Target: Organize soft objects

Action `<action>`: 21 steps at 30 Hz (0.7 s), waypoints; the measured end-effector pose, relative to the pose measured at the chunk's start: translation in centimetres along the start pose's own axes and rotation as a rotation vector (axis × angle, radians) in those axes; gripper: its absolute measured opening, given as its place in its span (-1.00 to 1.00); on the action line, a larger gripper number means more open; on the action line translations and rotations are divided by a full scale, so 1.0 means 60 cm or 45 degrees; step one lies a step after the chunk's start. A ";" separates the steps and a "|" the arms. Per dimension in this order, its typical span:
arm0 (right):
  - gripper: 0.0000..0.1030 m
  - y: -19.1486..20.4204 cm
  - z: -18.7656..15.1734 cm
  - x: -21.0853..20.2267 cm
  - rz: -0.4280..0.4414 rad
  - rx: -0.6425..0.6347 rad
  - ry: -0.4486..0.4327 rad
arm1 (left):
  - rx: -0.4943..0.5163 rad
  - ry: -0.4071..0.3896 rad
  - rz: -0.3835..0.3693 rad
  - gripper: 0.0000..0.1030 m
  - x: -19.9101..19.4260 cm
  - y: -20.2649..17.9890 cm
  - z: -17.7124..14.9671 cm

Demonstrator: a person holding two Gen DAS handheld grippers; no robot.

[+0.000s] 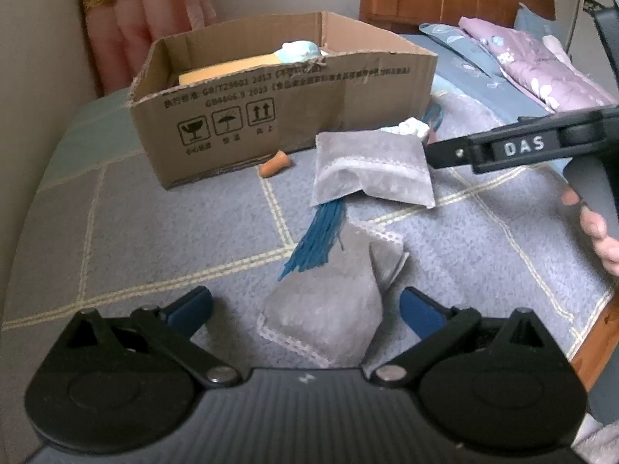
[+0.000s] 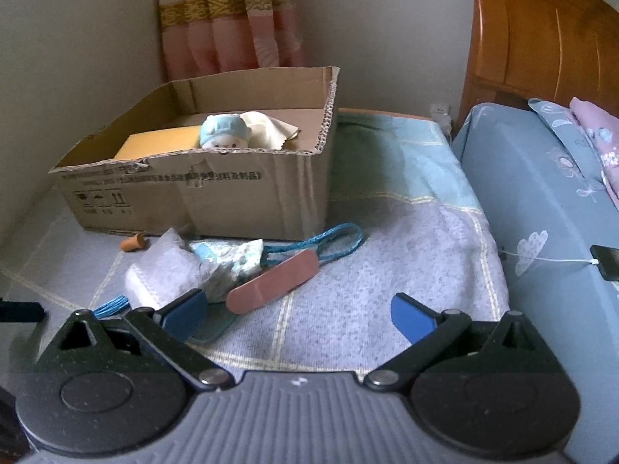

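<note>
A cardboard box (image 1: 247, 116) stands on the bed and holds a yellow sponge (image 2: 154, 141), a small blue plush (image 2: 224, 133) and a cream cloth (image 2: 271, 125). My left gripper (image 1: 305, 309) is open, its fingers either side of a grey fabric pouch (image 1: 329, 309). A second grey pouch (image 1: 371, 166) lies beyond it over a blue tassel (image 1: 317, 239). My right gripper (image 2: 298, 315) is open above the blanket, near a pink bandage-shaped pad (image 2: 271, 280), a crumpled blue-white tissue pack (image 2: 228, 266) and a blue cord loop (image 2: 329, 243).
An orange earplug (image 1: 274, 164) lies by the box front. Folded blue and purple bedding (image 1: 514, 58) and a wooden headboard (image 2: 541, 31) are on the right. A wall and pink curtain (image 2: 228, 19) stand behind the box. A phone on a cable (image 2: 607, 263) rests on the blue pillow.
</note>
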State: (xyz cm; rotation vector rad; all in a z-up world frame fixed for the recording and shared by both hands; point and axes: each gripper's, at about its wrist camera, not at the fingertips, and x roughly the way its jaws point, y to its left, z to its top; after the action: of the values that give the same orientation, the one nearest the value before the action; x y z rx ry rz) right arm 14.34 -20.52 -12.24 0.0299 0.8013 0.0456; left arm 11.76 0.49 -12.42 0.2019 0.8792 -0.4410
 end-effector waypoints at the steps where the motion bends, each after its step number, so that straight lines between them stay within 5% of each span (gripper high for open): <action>1: 0.95 0.001 0.000 0.003 -0.001 -0.004 0.001 | 0.001 -0.001 -0.001 0.99 0.000 0.000 0.000; 13: 0.44 0.039 -0.018 0.004 -0.116 -0.146 -0.054 | 0.002 -0.006 -0.003 0.99 0.001 -0.001 0.002; 21: -0.29 0.085 -0.035 0.001 -0.167 -0.293 -0.096 | 0.003 -0.008 -0.004 0.99 0.001 -0.001 0.002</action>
State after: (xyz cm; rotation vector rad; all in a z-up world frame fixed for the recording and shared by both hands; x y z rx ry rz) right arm 12.73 -15.42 -13.52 -0.2375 0.7168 0.0120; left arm 11.85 0.36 -12.41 0.2011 0.8726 -0.4450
